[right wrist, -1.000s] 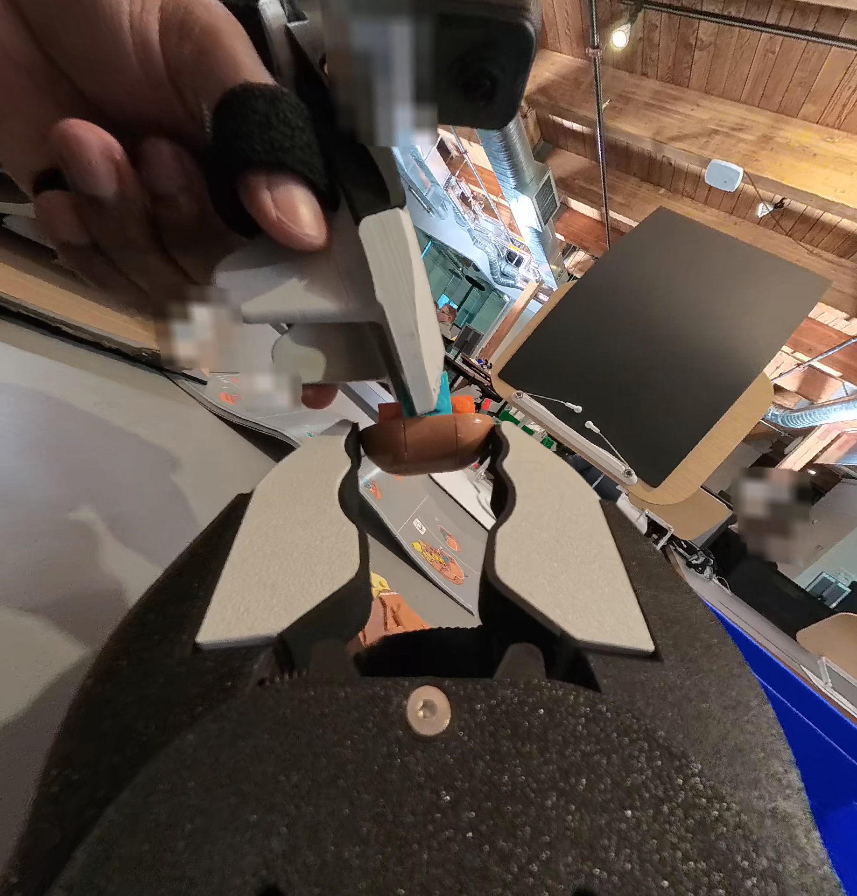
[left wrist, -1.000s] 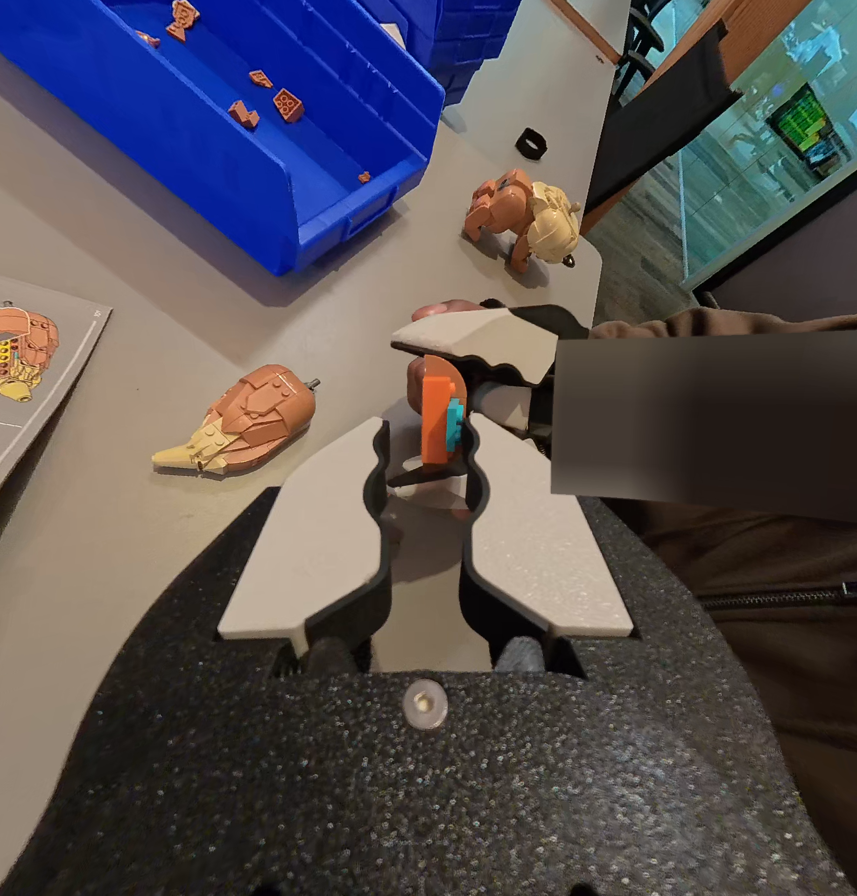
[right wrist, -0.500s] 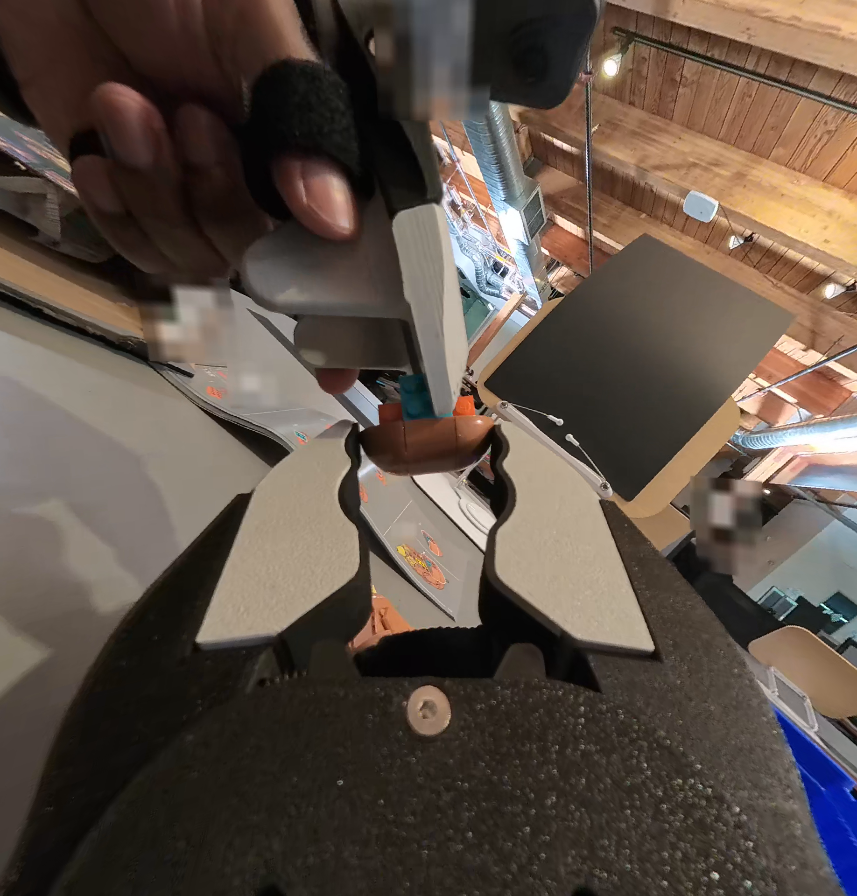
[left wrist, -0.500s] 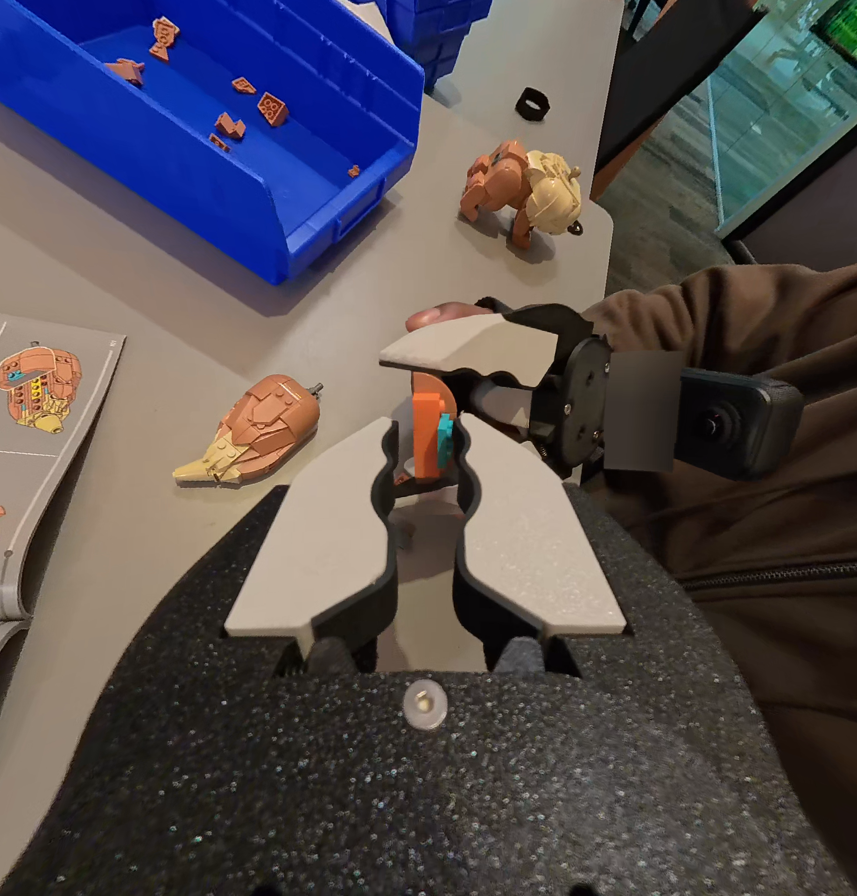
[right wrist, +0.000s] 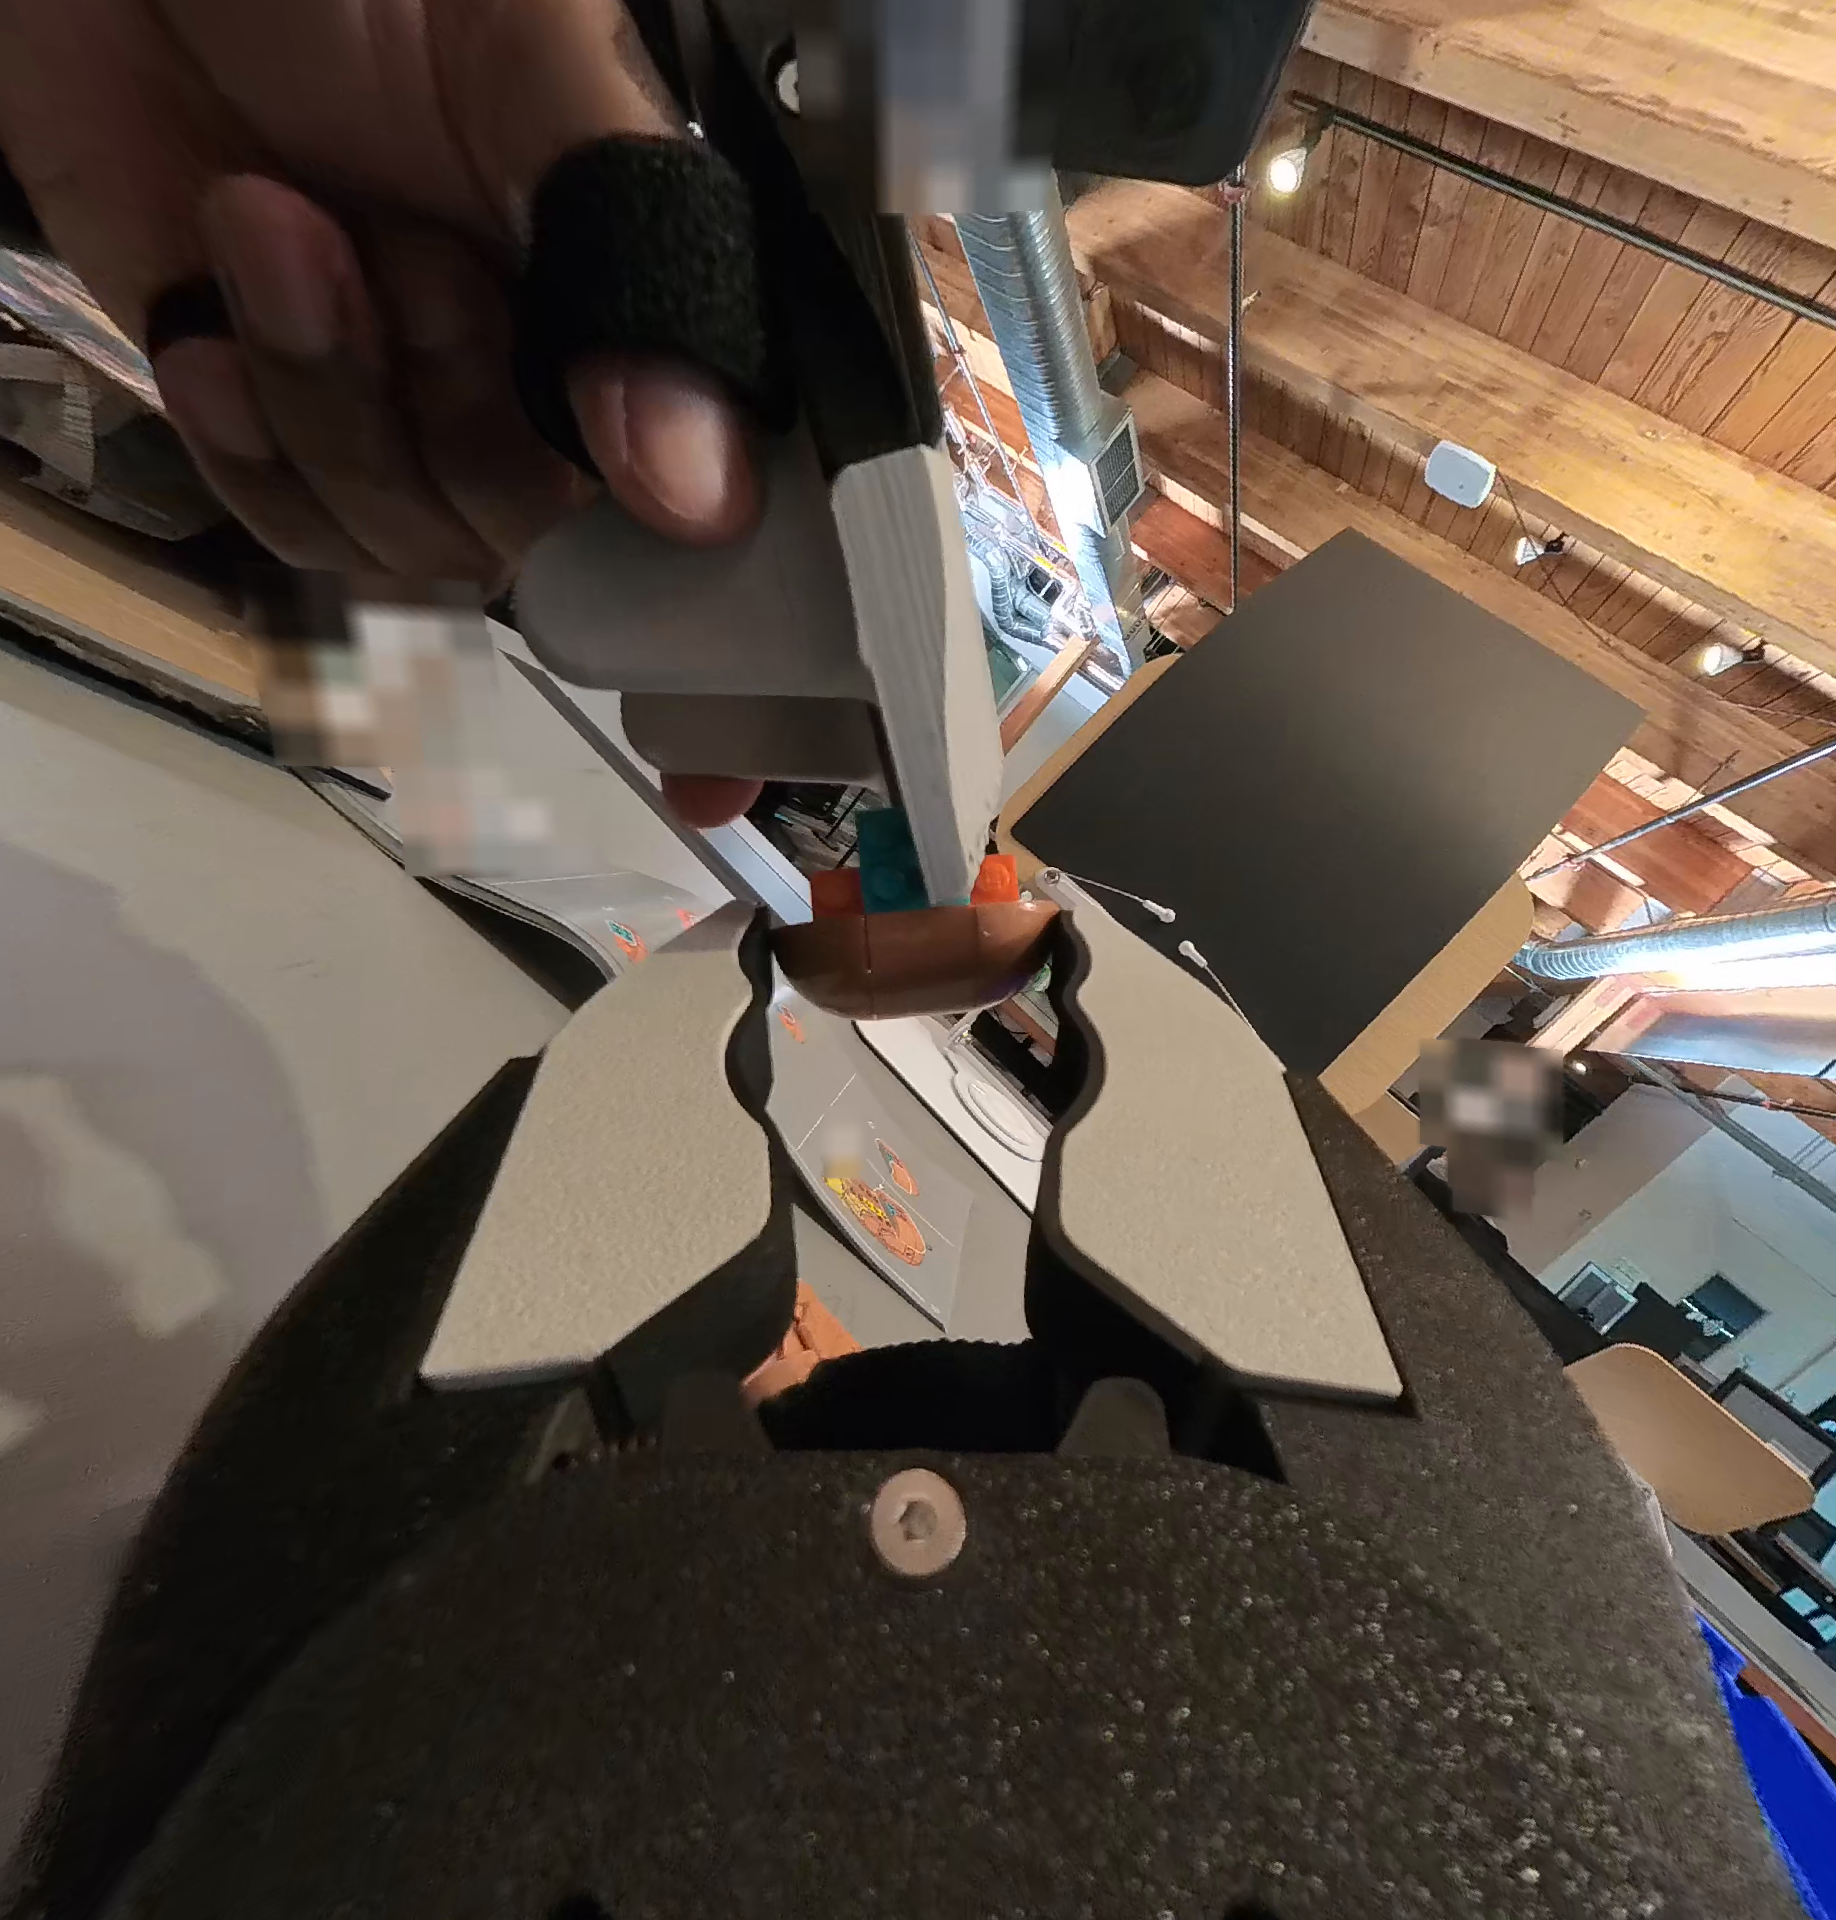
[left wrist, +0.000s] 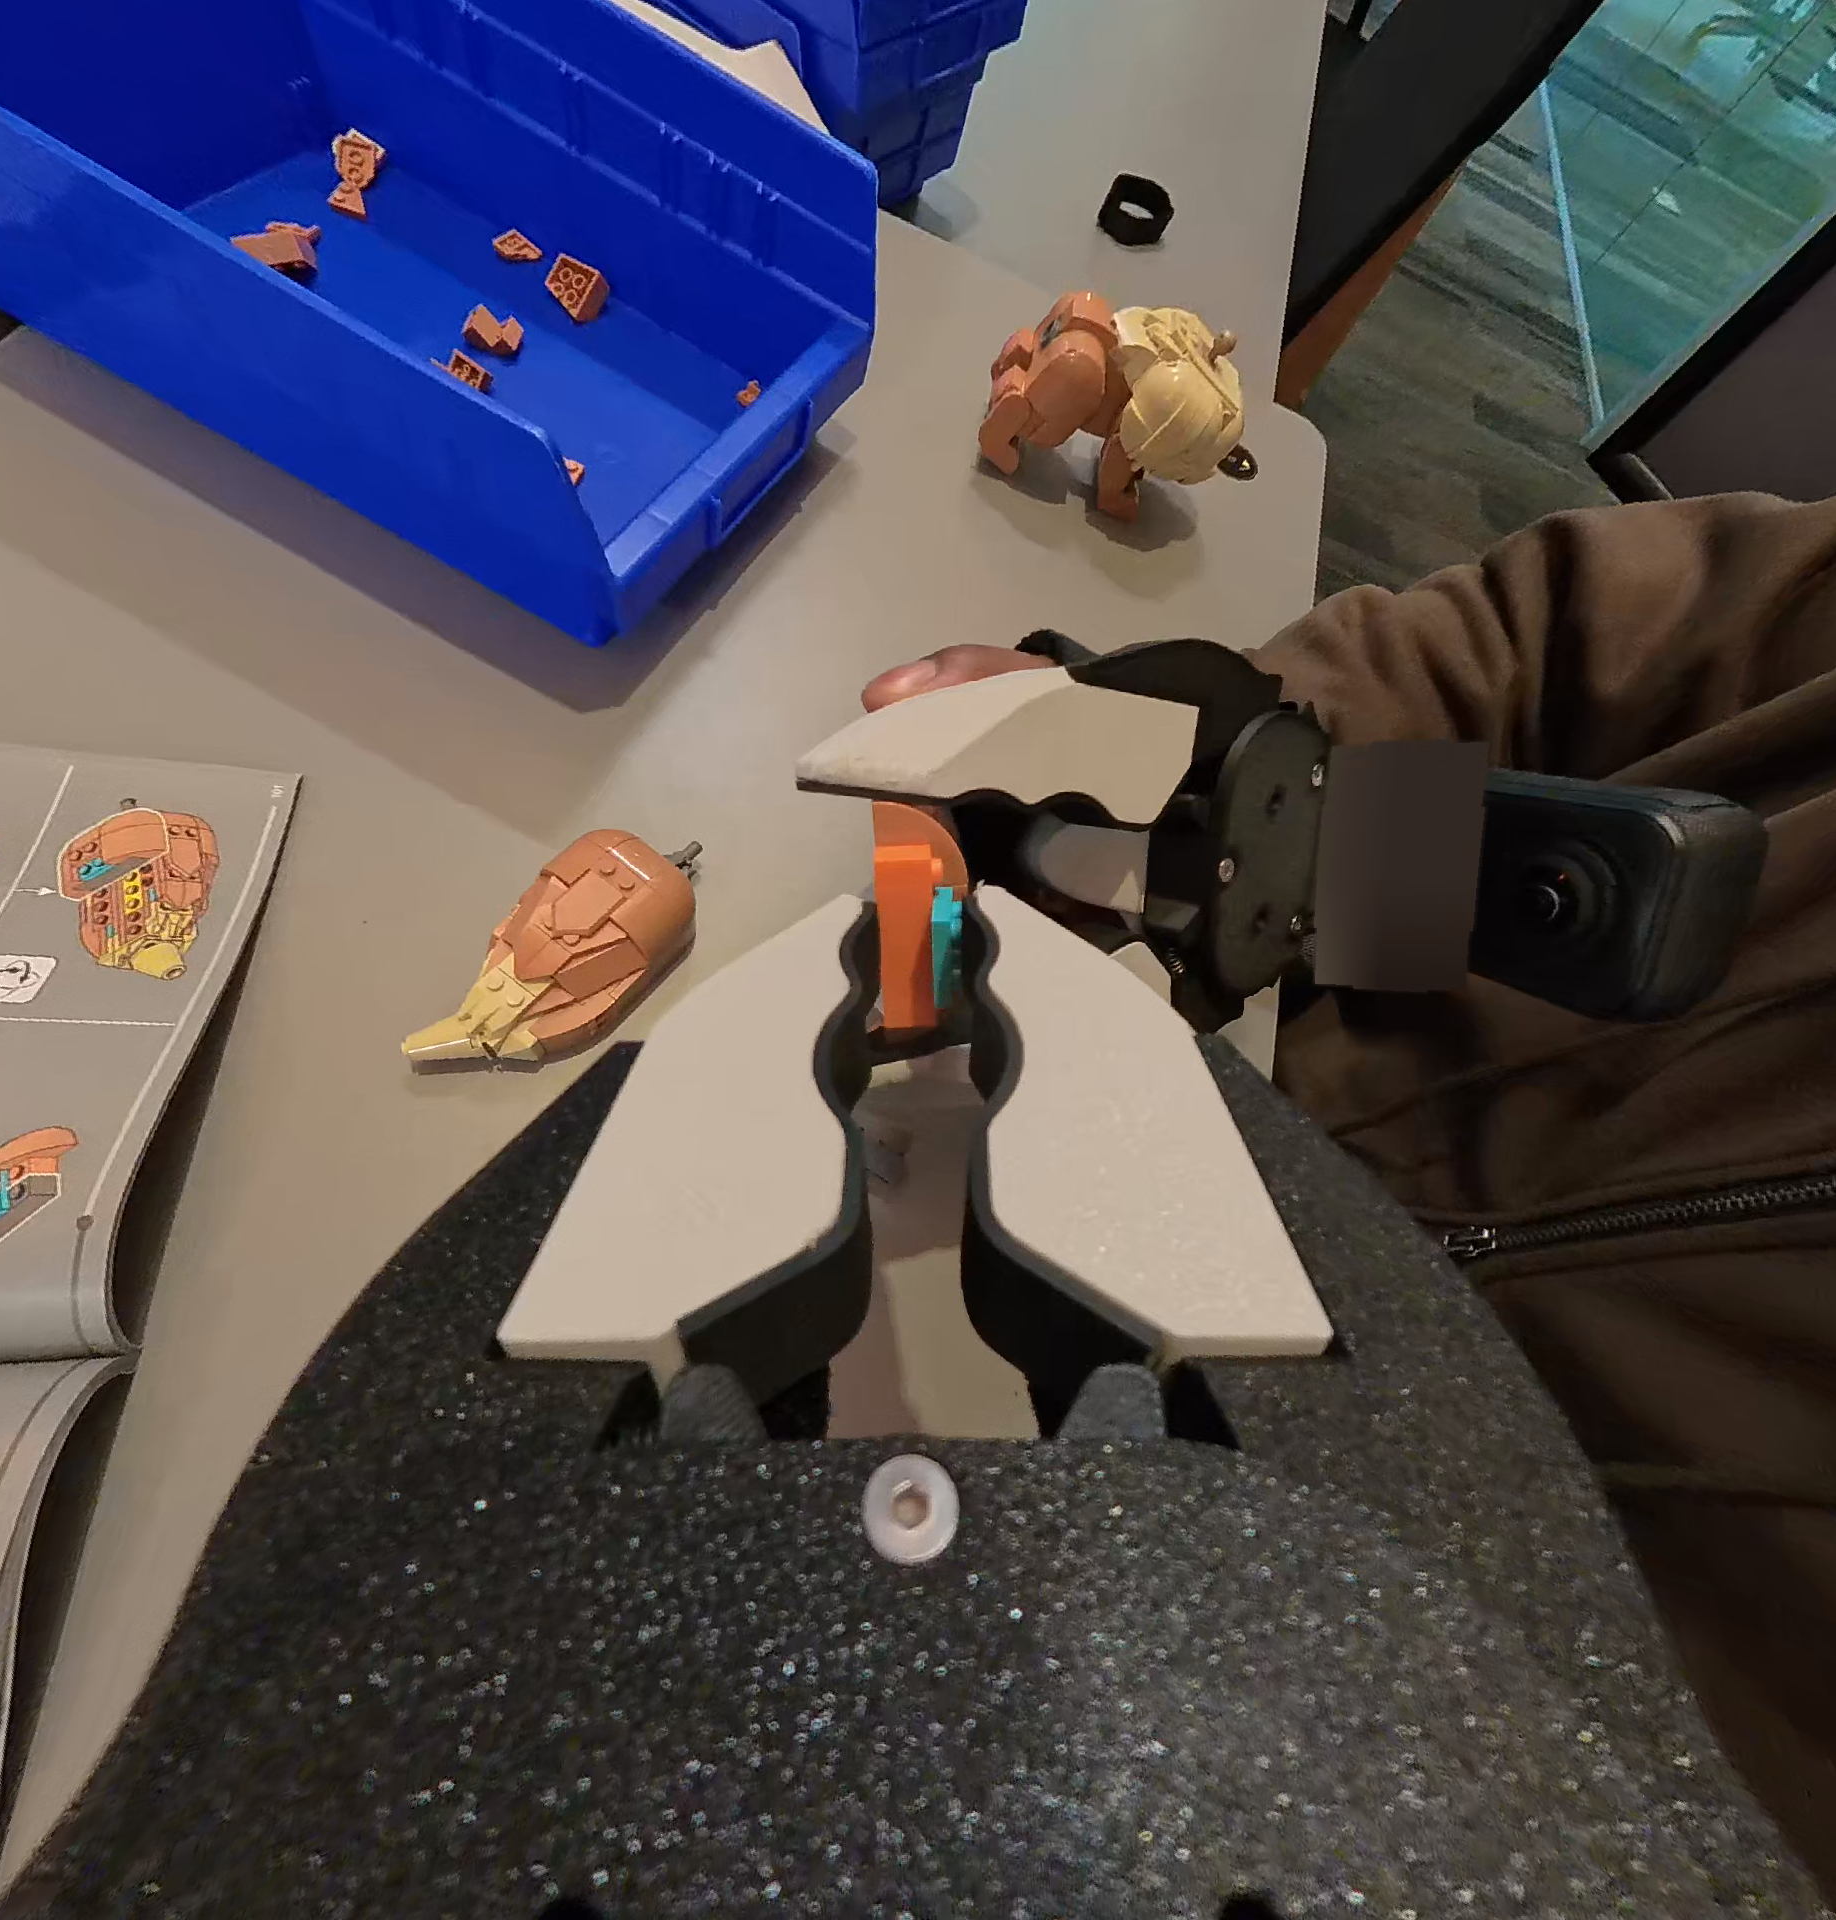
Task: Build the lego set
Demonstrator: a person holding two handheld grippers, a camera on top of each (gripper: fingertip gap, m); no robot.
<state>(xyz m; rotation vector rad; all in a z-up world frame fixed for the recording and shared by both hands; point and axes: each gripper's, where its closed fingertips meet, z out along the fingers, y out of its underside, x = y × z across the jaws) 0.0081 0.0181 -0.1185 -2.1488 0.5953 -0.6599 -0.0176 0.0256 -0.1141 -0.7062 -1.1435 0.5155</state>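
Both tongs meet on one small lego assembly (left wrist: 909, 940) held in the air above the grey tabletop (left wrist: 394, 717). Left tongs (left wrist: 912, 925) are narrowed onto its orange and teal bricks, the teal brick against the right-hand finger. Right tongs (right wrist: 909, 940) clamp the rounded brown shell (right wrist: 909, 971) of the same assembly across its width, with orange and teal bricks standing above it. In the right wrist view one finger of the left tongs comes down from above and touches the teal brick (right wrist: 886, 868), and the person's hand (right wrist: 394, 312) grips that tool, a black band round one fingertip.

On the tabletop to the left lies a finished brown and tan lego piece (left wrist: 561, 951), and near the far edge stands a brown and cream lego figure (left wrist: 1116, 400). A blue bin (left wrist: 623, 520) behind them holds several loose brown bricks (left wrist: 576, 283). An open instruction booklet (left wrist: 93, 997) lies at the left edge, showing coloured build diagrams; its small print cannot be read. A small black ring (left wrist: 1135, 211) sits far back beside more blue bins.
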